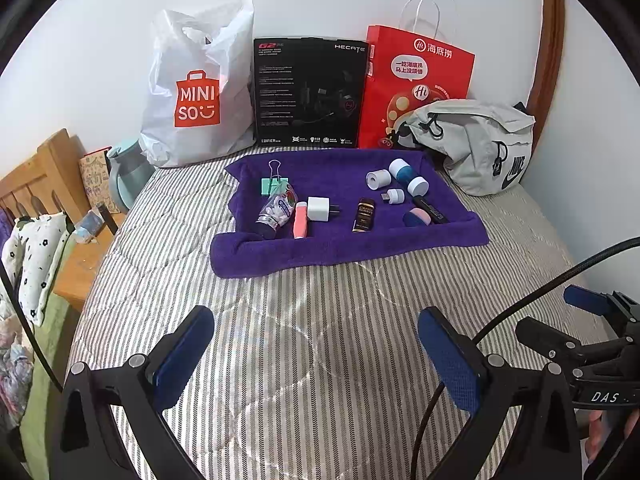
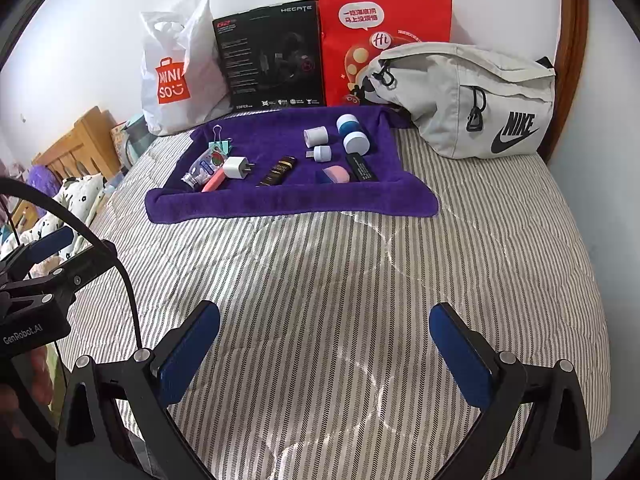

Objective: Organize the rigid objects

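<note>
Both tongs hover over the near part of the striped bed (image 2: pixel 360 280), well short of the work. Left tongs (image 1: pixel 316 360) are spread wide with nothing between them; right tongs (image 2: pixel 324 356) the same.

All the small hard items sit on the purple towel (image 2: pixel 288 200) at the far middle of the bed, in front of the bags and the black box (image 2: pixel 268 56).

Risks from here:
- The towel is soft and lies on a mattress. Pushing down on an item will likely sink it instead of pinning it, so the pads may close on cloth.
- The raised towel edge at the near side could snag a low approach.
- The left cluster is tight: clear bottle (image 1: pixel 276 210), pink tube (image 1: pixel 300 222) and white charger (image 1: pixel 319 209) touch or nearly touch. Grabbing one probably knocks a neighbour.
- The round pieces, white roll (image 1: pixel 378 179) and blue-and-white jar (image 1: pixel 400 170), look free to roll.
- A cable arcs across each view and could drag over the bed.

Orientation:
- Pink tube: long axis near-far, slightly tilted, pale cap at the far end.
- Dark gold-labelled tube (image 1: pixel 364 215): long axis near-far.
- Black stick (image 1: pixel 430 208) on the right: diagonal, near end pointing right.
- Clear bottle: lying down, dark cap toward near-left.
- Charger: prongs pointing right.
- Binder clip (image 1: pixel 274 184): wire handle pointing far.
</note>
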